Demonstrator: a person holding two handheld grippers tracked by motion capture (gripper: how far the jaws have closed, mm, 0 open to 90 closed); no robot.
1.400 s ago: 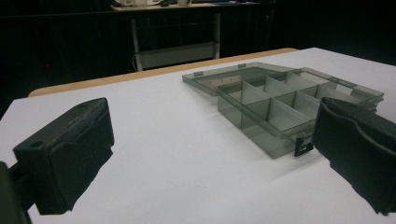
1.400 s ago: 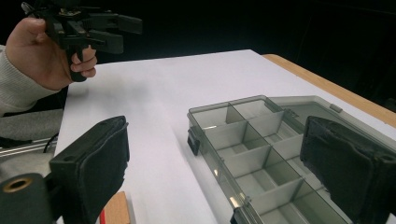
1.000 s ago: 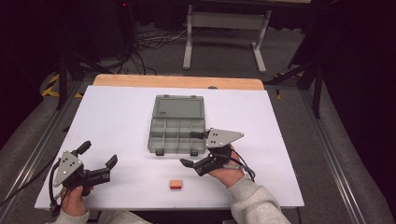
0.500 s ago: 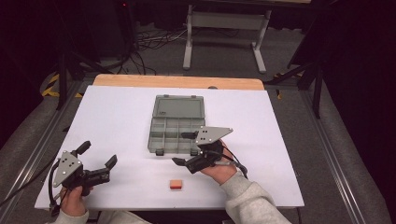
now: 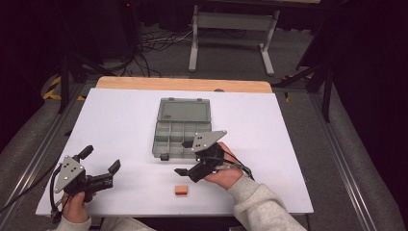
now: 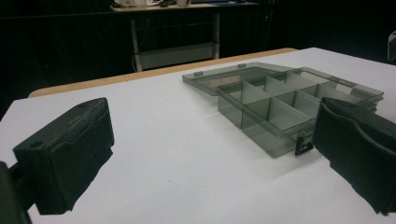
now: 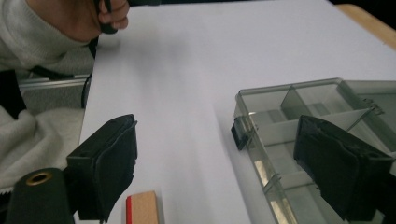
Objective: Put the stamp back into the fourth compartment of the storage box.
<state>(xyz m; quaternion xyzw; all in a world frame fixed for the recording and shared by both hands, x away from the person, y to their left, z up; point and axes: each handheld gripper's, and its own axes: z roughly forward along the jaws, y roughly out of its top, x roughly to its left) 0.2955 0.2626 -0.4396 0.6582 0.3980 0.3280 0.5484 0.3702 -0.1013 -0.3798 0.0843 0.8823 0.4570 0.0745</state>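
Compartment box [image 5: 183, 127] lies open mid-table [image 5: 298, 144], compartments empty; broad bare surface on both sides. Small block [image 5: 181, 190] sits near the front edge. Left tool [image 5: 103, 161] and right tool [image 5: 185, 158] both spread, holding nothing; the right's jaws have just been closing.

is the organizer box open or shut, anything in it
Open: the box has its lid folded flat on the table behind it, and the compartments that show look empty.

On my feed the organiser box [image 5: 183, 127] reads as smoky, see-through grey-green with small black latches, lying on a plain white table sheet [image 5: 120, 120] backed by a pale wooden edge [image 5: 183, 84]. The little block [image 5: 181, 190] is tan wood with a red band along one side. Both my left gripper [image 5: 101, 166] and right gripper [image 5: 184, 158] are matt black, each topped by a grey plate, and my sleeve [image 5: 262, 207] is off-white knit.
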